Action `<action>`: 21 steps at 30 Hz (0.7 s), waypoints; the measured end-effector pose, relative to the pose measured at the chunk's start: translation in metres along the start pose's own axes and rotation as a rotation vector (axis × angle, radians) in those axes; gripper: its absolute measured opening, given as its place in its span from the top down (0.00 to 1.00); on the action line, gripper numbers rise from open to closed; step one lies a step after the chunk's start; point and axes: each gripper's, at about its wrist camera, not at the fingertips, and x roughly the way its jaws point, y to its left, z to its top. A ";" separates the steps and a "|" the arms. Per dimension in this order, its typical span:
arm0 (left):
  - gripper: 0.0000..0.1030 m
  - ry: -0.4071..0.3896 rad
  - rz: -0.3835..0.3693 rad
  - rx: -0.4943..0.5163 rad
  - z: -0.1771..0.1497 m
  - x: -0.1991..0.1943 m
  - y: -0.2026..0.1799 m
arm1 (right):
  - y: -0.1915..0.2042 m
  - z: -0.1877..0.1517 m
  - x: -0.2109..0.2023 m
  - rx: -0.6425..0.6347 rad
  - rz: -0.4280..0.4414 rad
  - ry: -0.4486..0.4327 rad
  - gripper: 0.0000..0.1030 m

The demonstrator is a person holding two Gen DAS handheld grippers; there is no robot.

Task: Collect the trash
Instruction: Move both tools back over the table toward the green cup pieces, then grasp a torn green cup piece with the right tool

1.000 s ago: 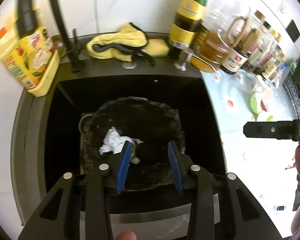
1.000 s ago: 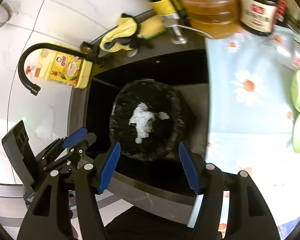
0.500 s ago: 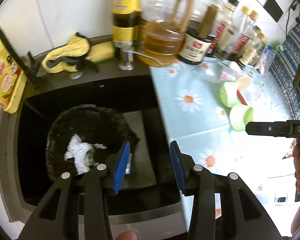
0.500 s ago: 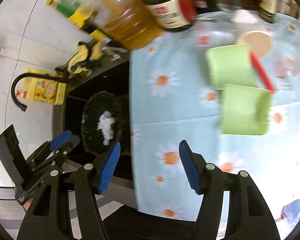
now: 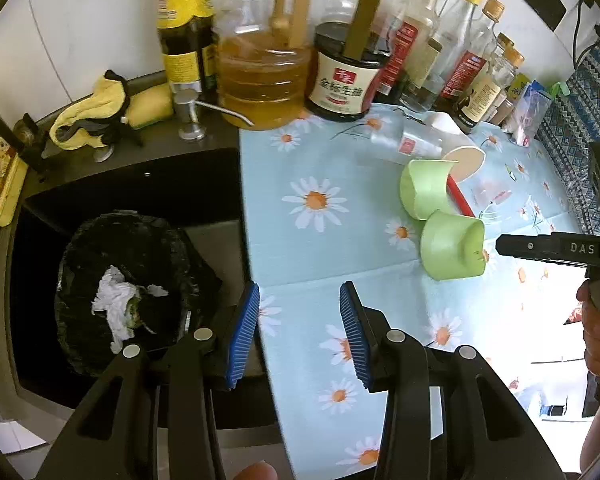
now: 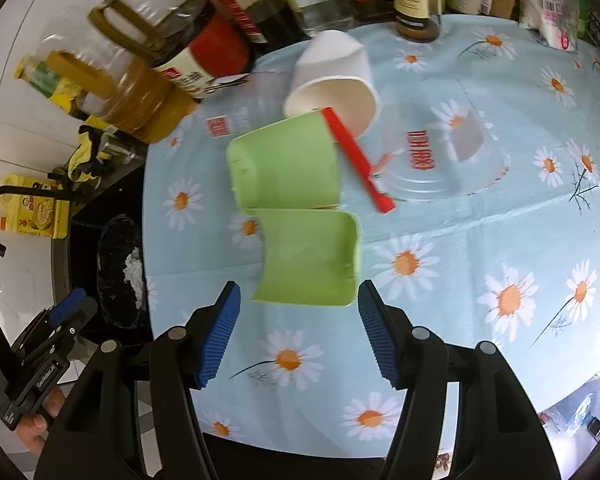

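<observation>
L wrist: your left gripper (image 5: 298,330) is partly open w/ nothing between its ribbed blue pads, over the edge of the daisy-print cloth (image 5: 320,248). Crumpled white tissue (image 5: 114,304) lies in the black-bagged bin (image 5: 84,264) in the sink.

R wrist: your right gripper (image 6: 298,334) is wide, empty, just short of the near green cup (image 6: 308,258), smooth, on its side. Second green cup (image 6: 284,164) touches it; a red strip (image 6: 358,160) and a white paper cup (image 6: 334,80) lie behind.
</observation>
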 end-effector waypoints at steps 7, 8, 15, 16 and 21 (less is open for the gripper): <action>0.61 0.013 0.007 -0.015 0.003 0.010 -0.016 | -0.022 0.013 0.020 0.026 -0.016 0.044 0.48; 0.61 0.015 0.009 -0.018 0.003 0.011 -0.016 | -0.024 0.015 0.024 0.027 -0.020 0.054 0.50; 0.61 0.025 0.018 -0.046 -0.001 0.015 -0.010 | -0.026 0.023 0.046 0.032 -0.052 0.082 0.65; 0.61 0.026 0.018 -0.050 -0.001 0.015 -0.009 | -0.026 0.023 0.048 0.034 -0.055 0.084 0.67; 0.61 0.034 0.017 -0.060 -0.004 0.018 -0.003 | -0.026 0.027 0.054 0.053 -0.061 0.084 0.82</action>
